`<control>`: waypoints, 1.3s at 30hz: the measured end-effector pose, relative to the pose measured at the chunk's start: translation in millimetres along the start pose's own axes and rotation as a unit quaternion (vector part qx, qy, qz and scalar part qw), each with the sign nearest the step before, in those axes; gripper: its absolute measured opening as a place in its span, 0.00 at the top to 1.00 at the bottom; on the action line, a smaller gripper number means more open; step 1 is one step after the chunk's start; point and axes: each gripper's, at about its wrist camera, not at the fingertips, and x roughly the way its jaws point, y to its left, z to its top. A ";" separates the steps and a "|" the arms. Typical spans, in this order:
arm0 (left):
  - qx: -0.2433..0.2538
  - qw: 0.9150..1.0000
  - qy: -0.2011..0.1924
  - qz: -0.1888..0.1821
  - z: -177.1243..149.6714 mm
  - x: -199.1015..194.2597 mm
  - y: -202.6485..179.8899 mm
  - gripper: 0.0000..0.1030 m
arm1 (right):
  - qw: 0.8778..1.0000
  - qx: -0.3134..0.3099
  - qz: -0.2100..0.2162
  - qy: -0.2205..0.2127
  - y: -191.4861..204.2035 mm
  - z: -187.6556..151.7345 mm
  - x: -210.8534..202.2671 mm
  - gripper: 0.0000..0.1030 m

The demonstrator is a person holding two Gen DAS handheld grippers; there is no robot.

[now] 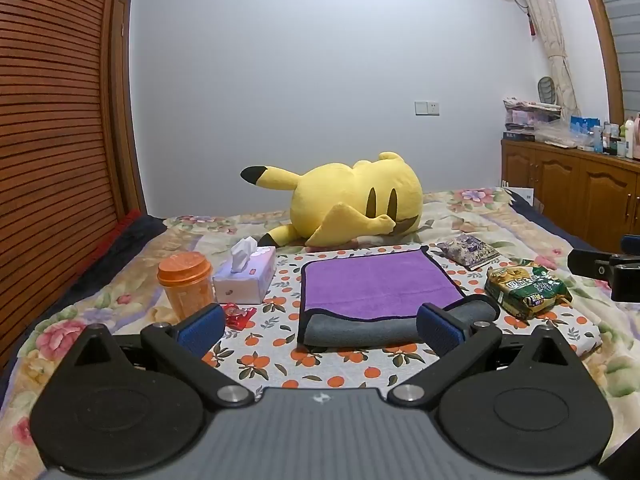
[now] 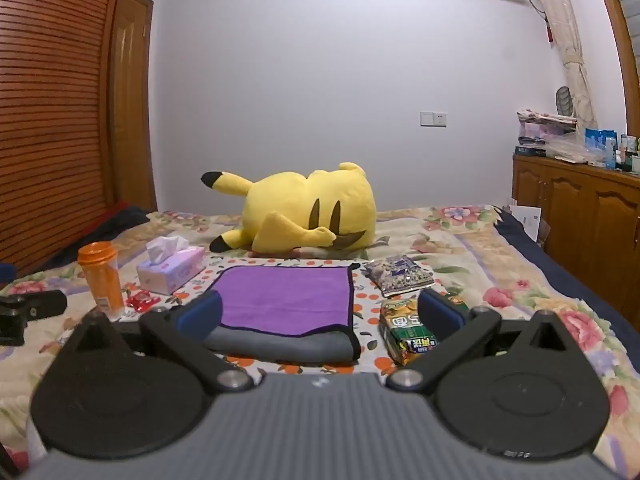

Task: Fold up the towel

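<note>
A purple towel point(image 1: 376, 282) with a grey underside lies folded on the orange-print cloth on the bed; its near edge shows a grey fold. It also shows in the right wrist view point(image 2: 286, 298). My left gripper point(image 1: 320, 326) is open and empty, held just in front of the towel's near edge. My right gripper point(image 2: 320, 314) is open and empty, in front of the towel's near right part, with its right finger over a green snack pack point(image 2: 404, 334). The right gripper's side shows at the right edge of the left wrist view point(image 1: 608, 270).
An orange-lidded jar point(image 1: 188, 284), a tissue box point(image 1: 248, 278) and a red wrapper point(image 1: 238, 314) lie left of the towel. The green snack pack point(image 1: 528, 288) and a purple packet point(image 1: 470, 250) lie to its right. A yellow plush point(image 1: 344, 200) lies behind. A wooden cabinet point(image 1: 572, 188) stands at the right.
</note>
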 end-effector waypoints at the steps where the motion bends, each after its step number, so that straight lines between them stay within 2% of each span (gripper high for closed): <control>1: 0.000 1.000 0.000 0.000 0.0 0.0 0.0 0.00 | 1.000 0.000 0.000 0.000 -0.1 0.0 0.0 0.00; 39: 0.002 1.000 0.001 0.001 3.7 0.7 1.8 0.00 | 1.000 0.004 0.000 -0.002 -0.6 -0.4 -0.1 0.00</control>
